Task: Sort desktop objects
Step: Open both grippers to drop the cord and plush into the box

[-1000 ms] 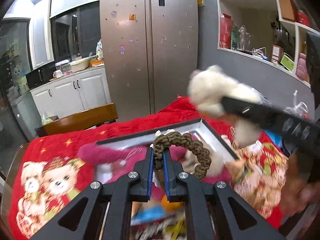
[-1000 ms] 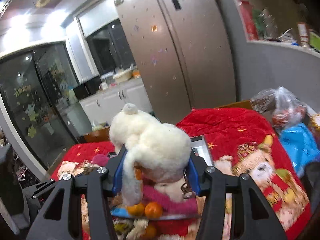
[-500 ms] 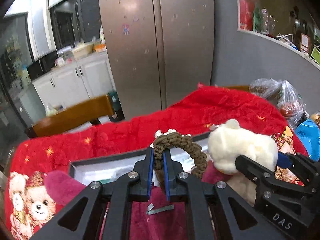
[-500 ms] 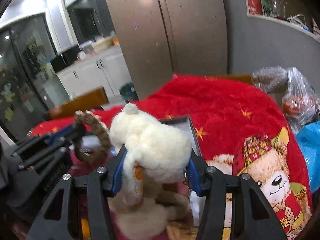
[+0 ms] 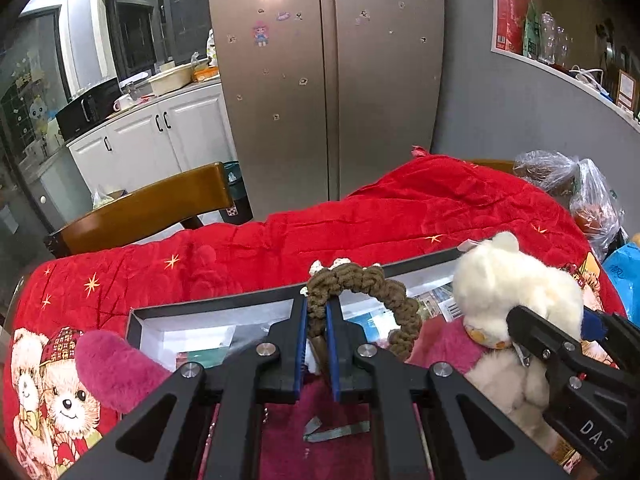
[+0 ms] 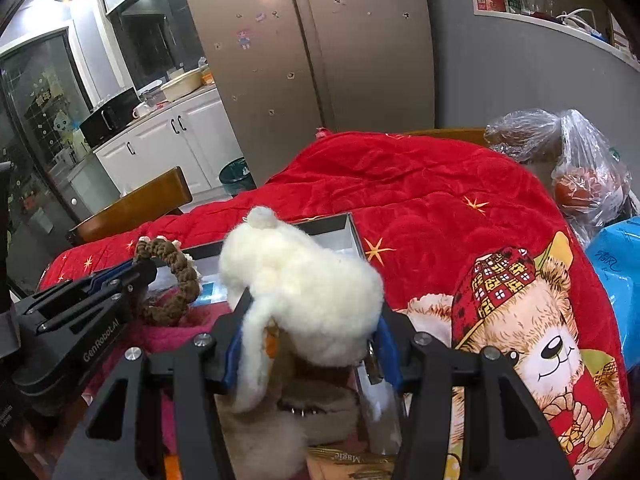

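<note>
**Both grippers loaded over the box**

While your left gripper point(image 5: 317, 340) pinches the brown braided yarn ring point(image 5: 372, 292) with fingers nearly closed, your right gripper point(image 6: 310, 344) clamps the fluffy white plush toy point(image 6: 304, 280), fingers spread wide. Both hang above the black-rimmed open box point(image 5: 208, 308) on the red-quilted desk point(image 5: 360, 220).

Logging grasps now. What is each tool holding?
Left tool: closed on the brown braided ring.
Right tool: closed on the white plush toy.
</note>
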### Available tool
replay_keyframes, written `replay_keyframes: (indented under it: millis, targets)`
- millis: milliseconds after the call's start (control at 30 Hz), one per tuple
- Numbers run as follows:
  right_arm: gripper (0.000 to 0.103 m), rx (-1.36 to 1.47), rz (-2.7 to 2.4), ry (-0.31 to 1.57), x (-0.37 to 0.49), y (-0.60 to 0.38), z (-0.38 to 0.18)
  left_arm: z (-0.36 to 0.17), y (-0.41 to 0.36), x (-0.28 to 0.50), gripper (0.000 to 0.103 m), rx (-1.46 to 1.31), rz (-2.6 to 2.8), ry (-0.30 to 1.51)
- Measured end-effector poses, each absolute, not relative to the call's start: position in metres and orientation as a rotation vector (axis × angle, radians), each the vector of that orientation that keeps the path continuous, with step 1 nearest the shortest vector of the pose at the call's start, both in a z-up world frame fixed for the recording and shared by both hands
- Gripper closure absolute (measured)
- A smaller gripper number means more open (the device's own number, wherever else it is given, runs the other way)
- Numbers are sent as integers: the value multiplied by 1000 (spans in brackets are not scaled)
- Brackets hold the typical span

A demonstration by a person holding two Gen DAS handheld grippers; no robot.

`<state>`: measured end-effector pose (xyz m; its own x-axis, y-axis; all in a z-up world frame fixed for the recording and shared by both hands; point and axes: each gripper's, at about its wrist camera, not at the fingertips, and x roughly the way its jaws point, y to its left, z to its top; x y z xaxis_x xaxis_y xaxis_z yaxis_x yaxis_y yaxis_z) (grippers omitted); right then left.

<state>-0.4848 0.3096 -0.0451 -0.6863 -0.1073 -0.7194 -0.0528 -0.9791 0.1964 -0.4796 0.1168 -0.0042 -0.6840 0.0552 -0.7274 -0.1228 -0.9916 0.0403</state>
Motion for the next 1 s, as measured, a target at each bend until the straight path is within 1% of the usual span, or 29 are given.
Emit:
replay_keyframes:
  millis: [100,133,167,233,267,300,333,367,400,467,500,533,567,633,700,733,767,800,900,1000]
  targets:
    - [49,1231,-2838,-328,-483,310,-45,-4,120,-479,93,-1196,2794,143]
    - [47,1228,-2836,-335,-483,310,-45,-4,120,-478,92,-1186,2793,146]
    - [42,1222,-2833,-347,-483,311,-45,-4,119,-477,90,-1176,2788,138]
    - [36,1198,-2831,-398,-482,315,-42,-1,116,-476,68,-1162,2789,110]
    - [33,1181,-2833,-424,-482,318,-40,1,115,-475,39,-1156,2794,96]
    - [30,1166,-2837,-434,-481,320,-37,3,114,-474,27,-1137,2801,75]
    - [23,1127,-2857,-439,-478,322,-32,8,110,-470,27,-1086,2816,30]
    - [19,1096,-2875,-436,-475,323,-28,11,107,-468,27,-1058,2825,0]
    - [18,1063,-2890,-430,-472,324,-22,13,105,-467,26,-1040,2826,-21]
    - [11,1029,-2885,-433,-469,324,-14,19,101,-462,25,-992,2820,-53]
    - [10,1005,-2882,-435,-467,323,-9,21,101,-460,23,-971,2821,-59]
    - [8,992,-2886,-431,-465,322,-6,22,101,-459,18,-975,2815,-45]
    - [7,981,-2894,-422,-464,322,-3,22,103,-460,11,-1003,2802,-15]
    - [7,946,-2912,-399,-460,319,4,20,111,-464,10,-1069,2776,90]
    - [4,906,-2926,-386,-456,317,10,21,117,-460,8,-1032,2825,174]
    - [0,875,-2939,-374,-452,315,15,22,119,-457,5,-983,2870,218]
    - [0,856,-2947,-363,-451,313,17,23,119,-455,0,-956,2886,230]
    - [0,835,-2964,-331,-448,311,22,25,119,-453,0,-934,2881,230]
    - [0,757,-3043,-254,-437,305,41,38,112,-448,0,-920,2829,137]
    - [0,685,-3089,-266,-421,307,63,56,109,-435,0,-901,2830,153]
